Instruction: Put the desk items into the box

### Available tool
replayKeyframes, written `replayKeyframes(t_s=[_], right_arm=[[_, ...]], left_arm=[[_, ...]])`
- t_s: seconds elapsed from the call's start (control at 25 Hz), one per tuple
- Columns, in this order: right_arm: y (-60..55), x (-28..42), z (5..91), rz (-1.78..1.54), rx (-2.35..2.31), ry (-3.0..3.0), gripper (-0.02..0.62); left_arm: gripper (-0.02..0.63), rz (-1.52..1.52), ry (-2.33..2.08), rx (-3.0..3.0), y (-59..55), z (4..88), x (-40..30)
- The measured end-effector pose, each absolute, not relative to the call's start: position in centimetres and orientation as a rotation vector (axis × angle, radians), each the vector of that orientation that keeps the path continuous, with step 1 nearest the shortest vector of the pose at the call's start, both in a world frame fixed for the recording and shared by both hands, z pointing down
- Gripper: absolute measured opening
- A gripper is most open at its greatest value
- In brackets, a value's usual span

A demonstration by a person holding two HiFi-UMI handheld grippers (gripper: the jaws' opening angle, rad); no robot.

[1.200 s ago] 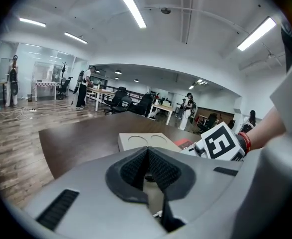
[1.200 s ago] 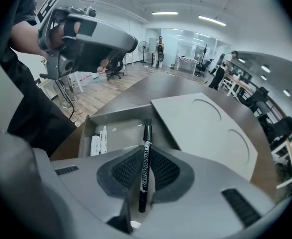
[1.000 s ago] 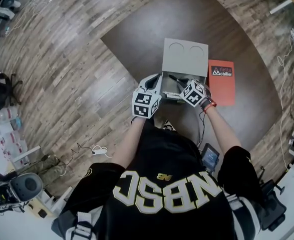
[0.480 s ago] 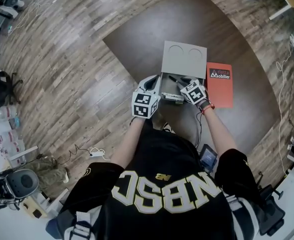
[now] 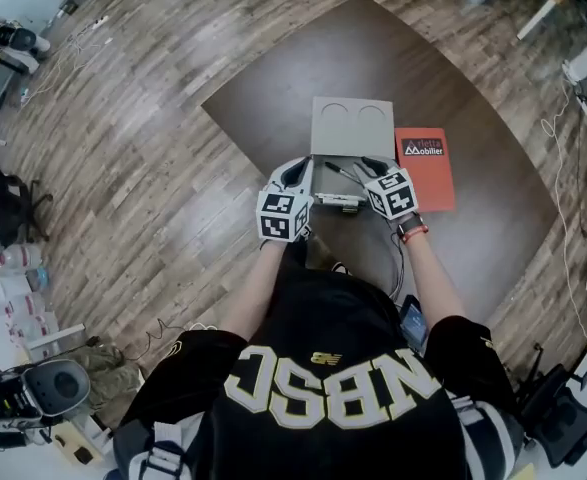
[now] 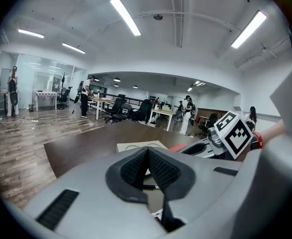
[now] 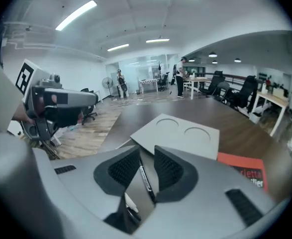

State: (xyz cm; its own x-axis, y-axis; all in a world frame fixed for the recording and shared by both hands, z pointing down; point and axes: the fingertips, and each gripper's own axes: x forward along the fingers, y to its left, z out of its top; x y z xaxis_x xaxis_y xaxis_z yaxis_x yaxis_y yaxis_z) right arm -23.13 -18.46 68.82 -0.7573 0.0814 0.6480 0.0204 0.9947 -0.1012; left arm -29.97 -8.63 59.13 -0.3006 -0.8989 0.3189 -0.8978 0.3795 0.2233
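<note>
A grey cardboard box (image 5: 325, 182) stands on the dark table with its lid (image 5: 351, 128) folded back. Inside lie a black pen (image 5: 339, 172) and a small white item (image 5: 339, 200). My right gripper (image 5: 373, 166) hovers over the box's right side, open. In the right gripper view the pen (image 7: 146, 176) shows through the gap of that gripper (image 7: 146, 156), lying below without touching the pads. My left gripper (image 5: 301, 169) is at the box's left edge. Its pads meet with nothing between them in the left gripper view (image 6: 146, 166).
A red book (image 5: 423, 168) lies on the table right of the box, also visible in the right gripper view (image 7: 245, 174). The table's curved edge (image 5: 235, 138) runs left of the box, over wooden floor. Desks, chairs and people stand far behind.
My right gripper's jaws have parted, and the pen now lies free in the box below them. Both grippers have stayed over the box's near edge.
</note>
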Motion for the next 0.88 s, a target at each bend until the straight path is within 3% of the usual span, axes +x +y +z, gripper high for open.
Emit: replayKeyframes(t_s=[0.4, 0.6, 0.88], right_arm=[[-19.8, -20.0, 60.0, 0.204, 0.244, -2.678, 0.060], [-20.8, -17.3, 58.3, 0.229, 0.449, -2.726, 0.009], [-21.0, -14.2, 56.9, 0.315, 0.584, -2.791, 0.009]], left_arm=[[0.015, -0.048, -2.322, 1.649, -9.6, 55.2, -27.9], [0.015, -0.086, -2.382, 1.647, -9.1, 54.1, -27.5], [0.015, -0.063, -2.462, 1.702, -9.4, 52.3, -25.5]])
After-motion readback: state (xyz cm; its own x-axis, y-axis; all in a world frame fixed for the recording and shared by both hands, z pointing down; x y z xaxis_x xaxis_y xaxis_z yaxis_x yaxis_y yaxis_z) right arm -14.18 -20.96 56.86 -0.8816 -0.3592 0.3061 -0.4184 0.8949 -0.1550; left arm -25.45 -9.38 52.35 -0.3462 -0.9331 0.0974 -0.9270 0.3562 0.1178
